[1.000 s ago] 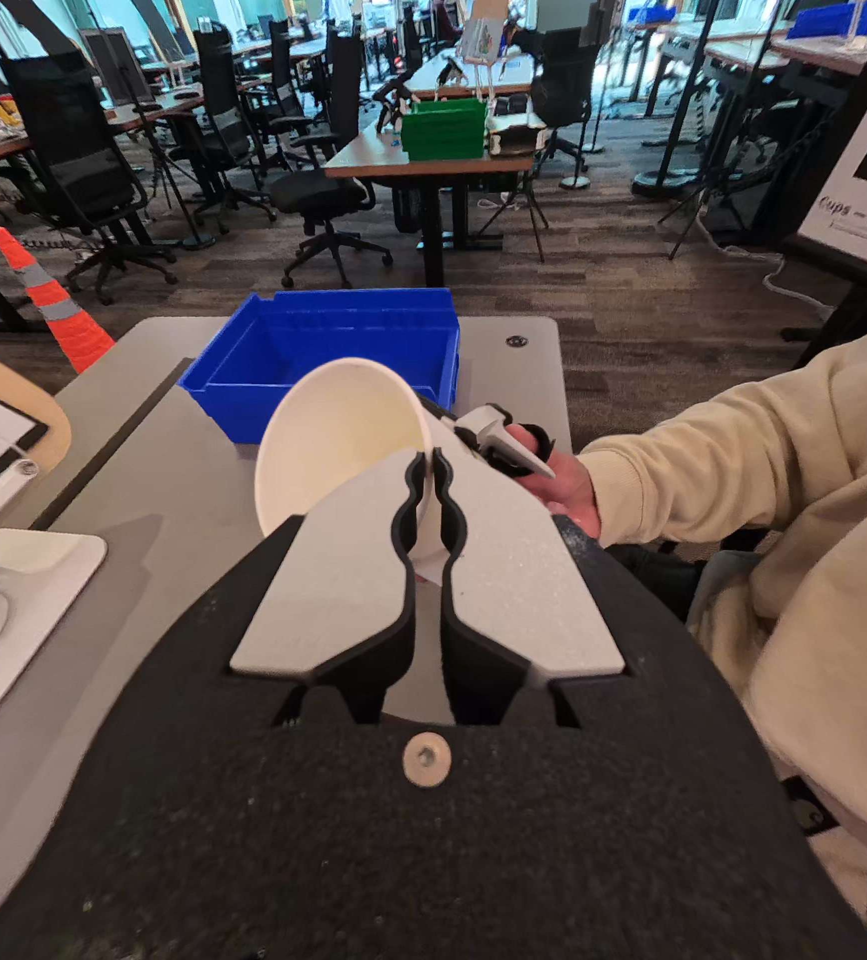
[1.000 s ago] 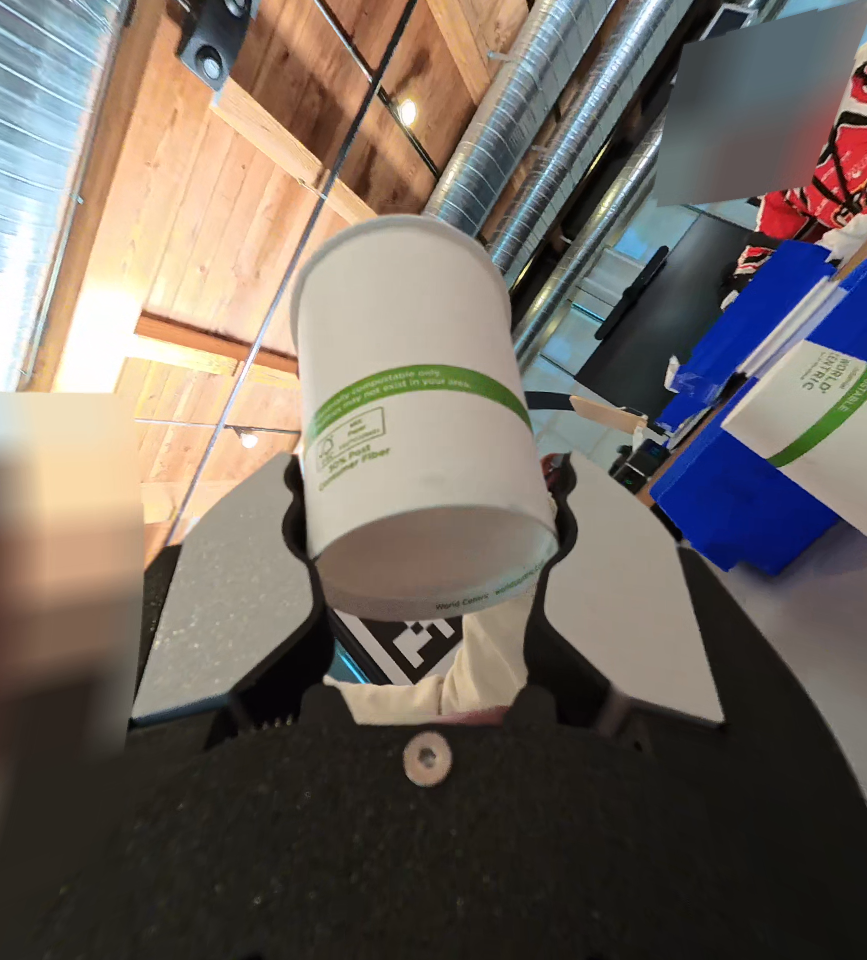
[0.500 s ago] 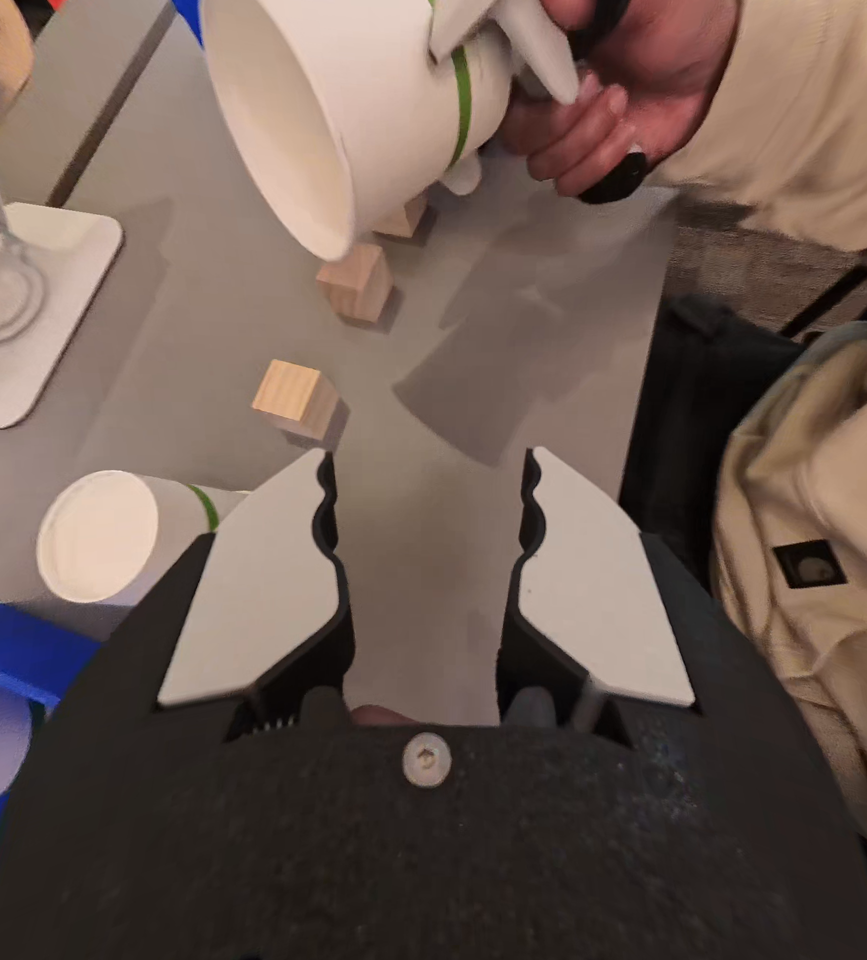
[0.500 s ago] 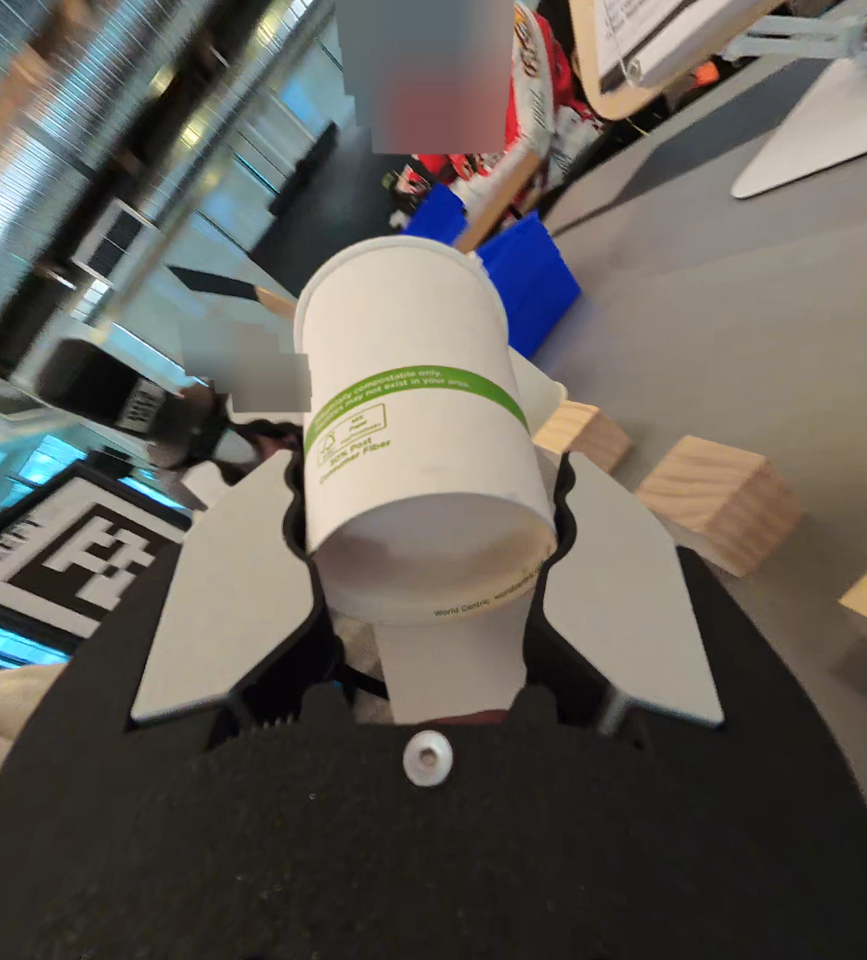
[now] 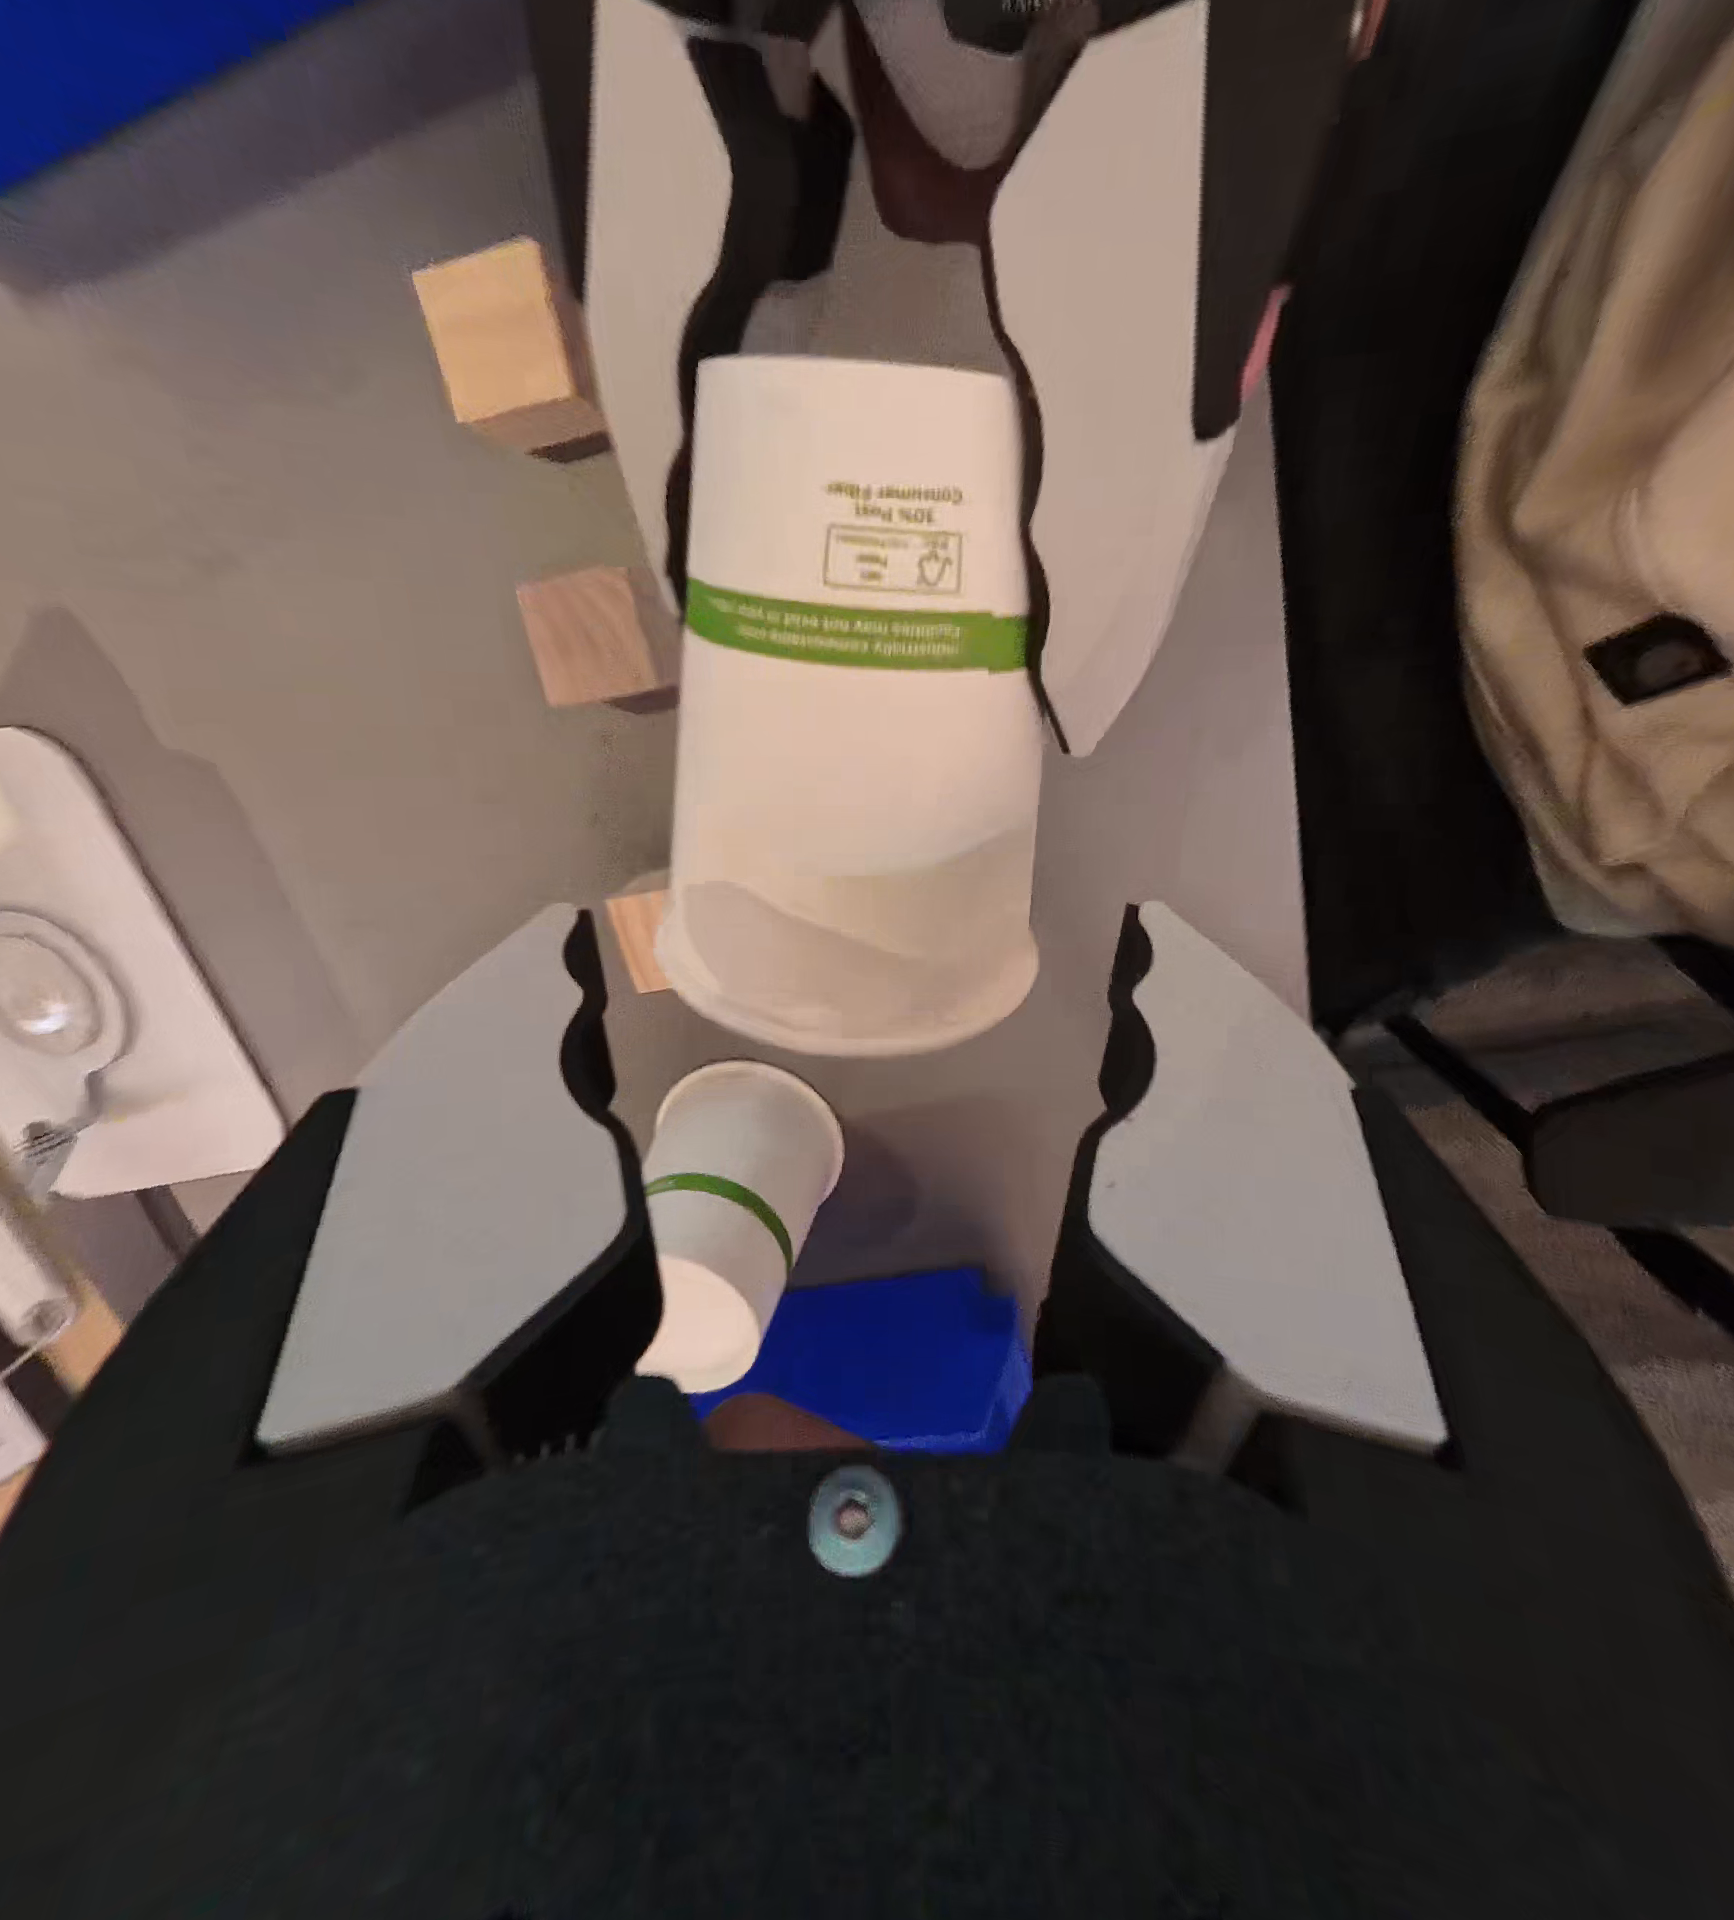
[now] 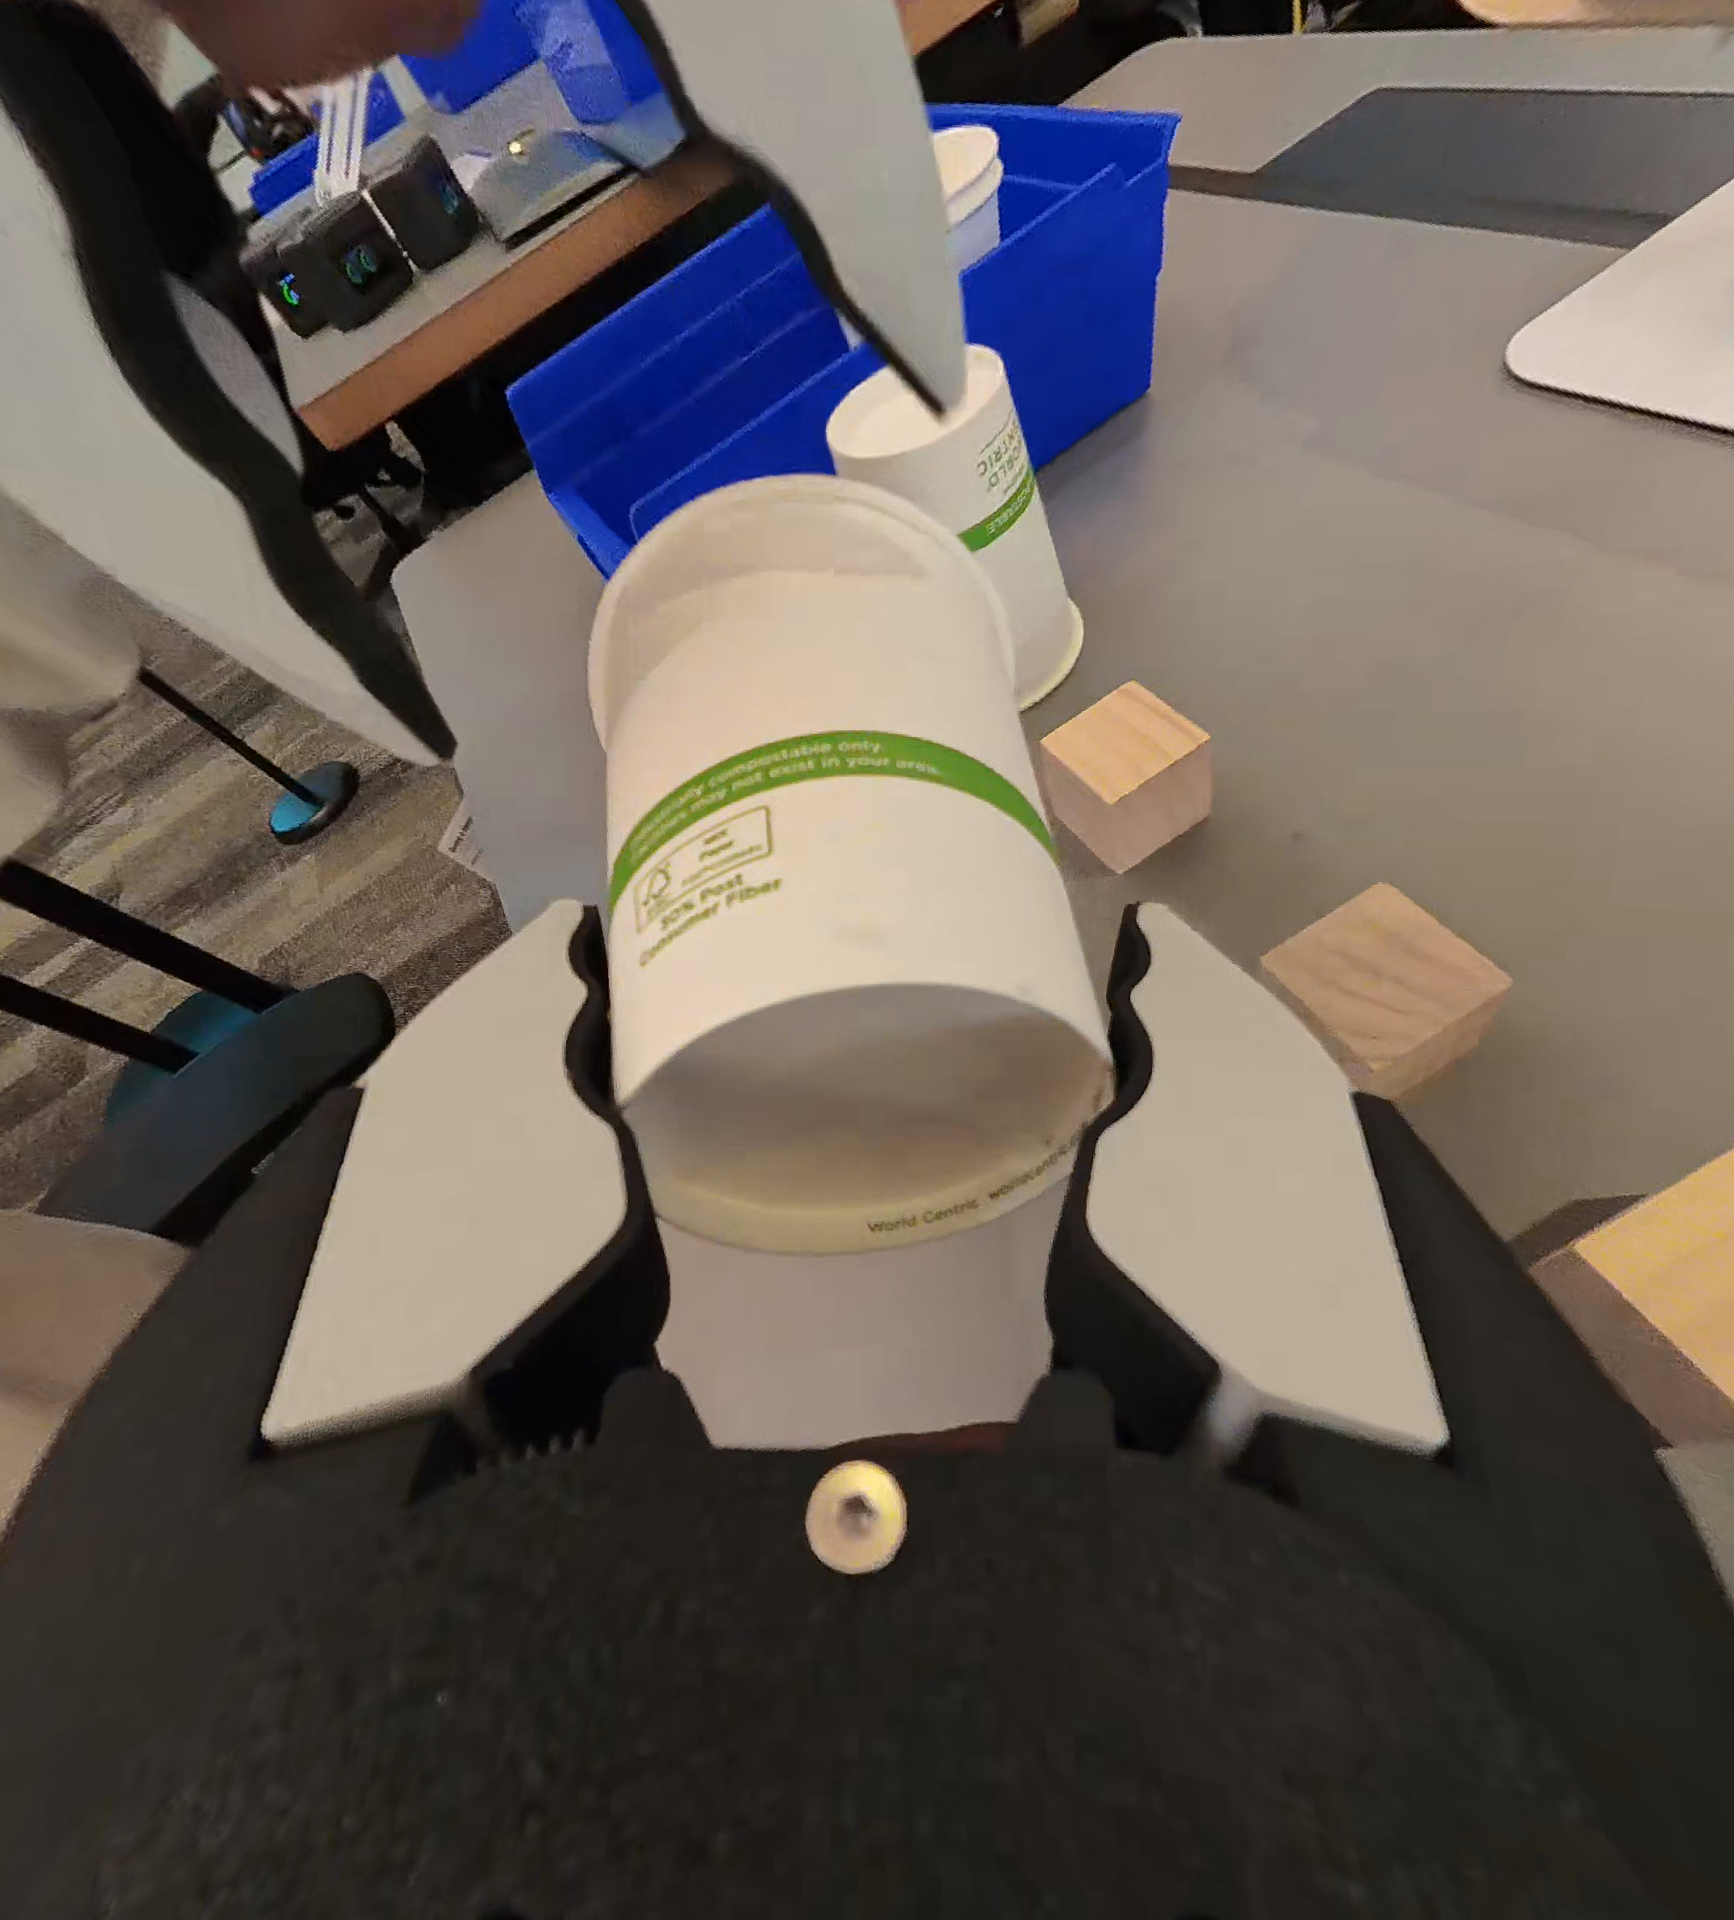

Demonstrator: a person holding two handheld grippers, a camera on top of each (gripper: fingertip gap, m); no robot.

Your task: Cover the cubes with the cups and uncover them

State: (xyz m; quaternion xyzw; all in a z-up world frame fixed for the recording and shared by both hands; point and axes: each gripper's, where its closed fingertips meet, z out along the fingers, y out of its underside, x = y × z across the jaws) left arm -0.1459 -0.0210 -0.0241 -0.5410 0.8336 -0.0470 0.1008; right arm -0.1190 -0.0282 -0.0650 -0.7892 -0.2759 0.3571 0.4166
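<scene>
1. Grey tabletop fills the scene, with patterned carpet and chair legs off its left edge in my right wrist view.
2. Next in size is a blue bin at the far side of the table; a white cup stands in it, partly hidden.
3. My right claw grips a white paper cup with a green band, its fingers pressed on the cup's sides close to the base. The cup's long axis runs forward and away from me, mouth pointing far, tilted down toward the table.
4. My left claw is spread wide and holds nothing. It hangs above the table looking down; one of its fingers reaches just above the base of an upturned cup.
5. That upturned cup sits mouth down on the table, just in front of the bin.
6. Three wooden cubes lie bare to the right of my held cup: a far cube, a middle cube and a near cube.
7. As I judge it, the coming move turns on this: the far cube lies just right of the cup's mouth, so my right claw, nearer it than the left, should tip the mouth fully down and shift right over it.
</scene>
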